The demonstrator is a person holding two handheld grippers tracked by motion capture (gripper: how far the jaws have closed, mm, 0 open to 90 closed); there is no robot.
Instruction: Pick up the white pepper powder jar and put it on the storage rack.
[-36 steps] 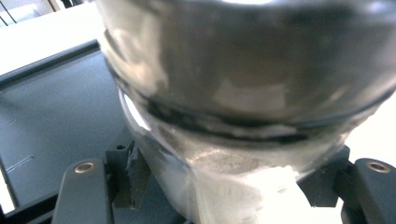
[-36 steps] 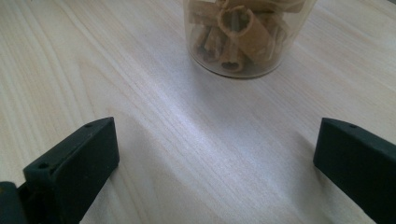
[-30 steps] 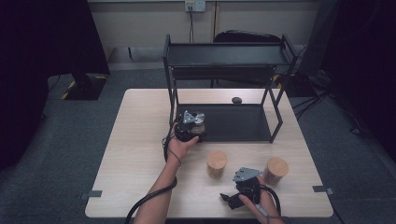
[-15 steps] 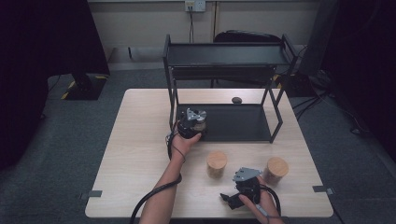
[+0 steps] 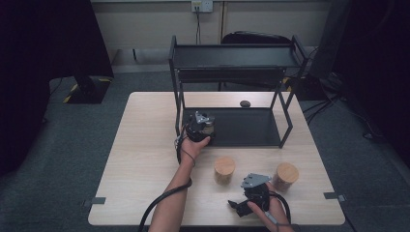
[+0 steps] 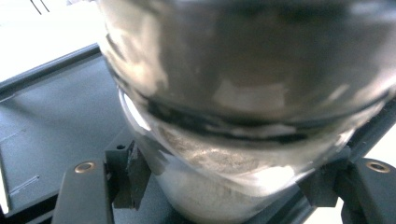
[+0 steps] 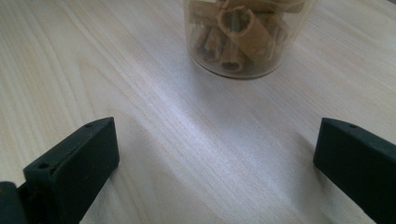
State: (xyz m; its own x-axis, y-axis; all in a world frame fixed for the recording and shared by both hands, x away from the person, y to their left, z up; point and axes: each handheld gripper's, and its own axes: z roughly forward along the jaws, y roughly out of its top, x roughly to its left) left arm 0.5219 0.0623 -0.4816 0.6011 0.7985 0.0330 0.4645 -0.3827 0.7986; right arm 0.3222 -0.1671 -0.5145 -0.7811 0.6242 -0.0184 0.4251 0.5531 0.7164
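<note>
My left gripper (image 5: 199, 126) is shut on a glass jar (image 6: 243, 93) with pale grey powder in its bottom. It holds the jar at the front left corner of the black rack's lower shelf (image 5: 246, 126). In the left gripper view the jaws of the left gripper (image 6: 224, 182) press the jar's sides over the dark shelf (image 6: 56, 121). My right gripper (image 5: 244, 197) rests open near the table's front edge. Ahead of the right gripper (image 7: 215, 154) stands a clear jar of brown rolled sticks (image 7: 245, 35), apart from the jaws.
Two wooden-lidded jars (image 5: 225, 169) (image 5: 286, 175) stand on the light wood table (image 5: 145, 159) in front of the rack. The rack's top shelf (image 5: 232, 57) overhangs the lower one. A small dark object (image 5: 245, 103) lies behind the rack.
</note>
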